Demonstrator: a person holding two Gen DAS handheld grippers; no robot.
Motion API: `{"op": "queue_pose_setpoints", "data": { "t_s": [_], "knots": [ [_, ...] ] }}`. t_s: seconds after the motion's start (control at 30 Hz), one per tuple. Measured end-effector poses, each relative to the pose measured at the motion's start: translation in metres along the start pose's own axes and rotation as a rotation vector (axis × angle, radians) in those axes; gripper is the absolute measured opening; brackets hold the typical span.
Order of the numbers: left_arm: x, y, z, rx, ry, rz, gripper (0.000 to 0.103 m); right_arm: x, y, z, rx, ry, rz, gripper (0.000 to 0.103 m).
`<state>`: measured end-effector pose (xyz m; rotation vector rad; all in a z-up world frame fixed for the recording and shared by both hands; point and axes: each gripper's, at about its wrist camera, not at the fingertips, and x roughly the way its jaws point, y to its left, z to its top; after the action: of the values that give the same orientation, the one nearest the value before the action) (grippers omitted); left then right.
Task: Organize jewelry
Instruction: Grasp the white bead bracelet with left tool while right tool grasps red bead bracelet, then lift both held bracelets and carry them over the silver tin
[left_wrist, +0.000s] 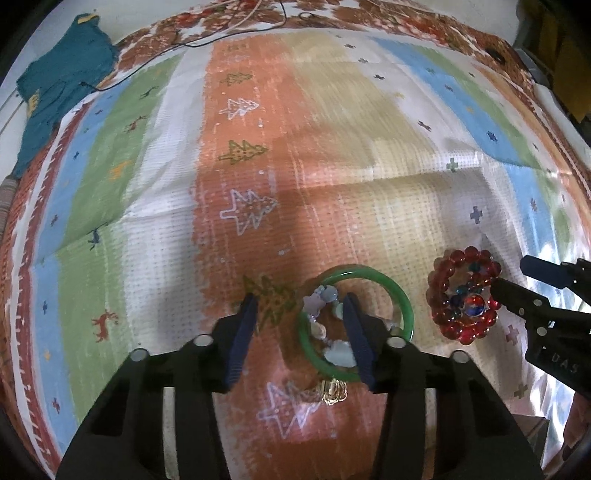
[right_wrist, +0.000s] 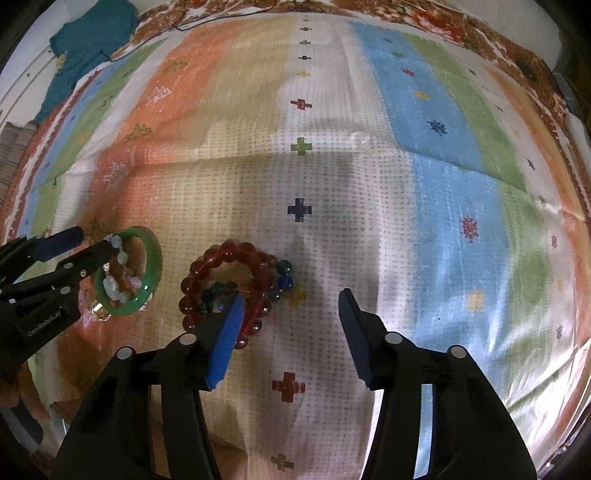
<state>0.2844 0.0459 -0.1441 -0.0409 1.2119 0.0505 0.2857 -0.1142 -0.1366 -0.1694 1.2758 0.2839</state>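
While both tools sit low over the patterned cloth (right_wrist: 325, 177), neither has hold of anything, and the jewelry lies in two small heaps side by side near the person. Nearest the left wrist camera, the left gripper (left_wrist: 301, 317) stands wide open: its right finger reaches over the inside of the green bangle (left_wrist: 400, 299), on top of the pale bead bracelet (left_wrist: 338, 354) coiled inside that ring, while its left finger is out over bare cloth. A small gold trinket (left_wrist: 334, 393) lies just beside the bangle's near edge. Well-placed jaws would straddle the bangle's band, one finger inside and one outside, so my judgement is that the left tool should shift until the green rim sits between the pads before closing, or it will likely pinch only beads or cloth.

Just to the right, the red bead bracelet (right_wrist: 225, 258) lies in loose loops with a few dark blue and green beads (right_wrist: 284, 275) among them. The right gripper (right_wrist: 291, 299) is equally wide open; its left finger overlaps the near side of the red coil and its right finger hangs over plain cloth. Round beads probably roll under the pads, so a slow close across one strand, low to the cloth, looks safest.

Farther off the cloth runs bare in coloured stripes, with a teal garment (left_wrist: 62, 85) and a thin black cable (left_wrist: 177, 44) at the far edge
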Motion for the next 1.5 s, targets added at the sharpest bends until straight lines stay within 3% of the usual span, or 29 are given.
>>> {"op": "queue_pose_setpoints", "data": {
  "t_s": [0.17, 0.4, 0.87, 1.5],
  "knots": [
    [0.009, -0.007, -0.001, 0.05, 0.015, 0.014, 0.014, 0.007, 0.003, 0.0, -0.018, 0.01, -0.004, 0.041],
    [0.006, -0.005, -0.001, 0.032, 0.012, 0.023, 0.013, 0.01, 0.009, -0.002, -0.036, 0.019, 0.041, 0.016],
    [-0.021, -0.003, 0.002, 0.015, -0.046, 0.024, 0.013, -0.009, 0.012, -0.007, -0.067, -0.034, 0.036, 0.014],
    [-0.092, -0.008, -0.006, -0.026, -0.183, -0.012, 0.013, -0.083, 0.017, -0.011, -0.079, -0.218, 0.065, 0.014]
  ]
}}
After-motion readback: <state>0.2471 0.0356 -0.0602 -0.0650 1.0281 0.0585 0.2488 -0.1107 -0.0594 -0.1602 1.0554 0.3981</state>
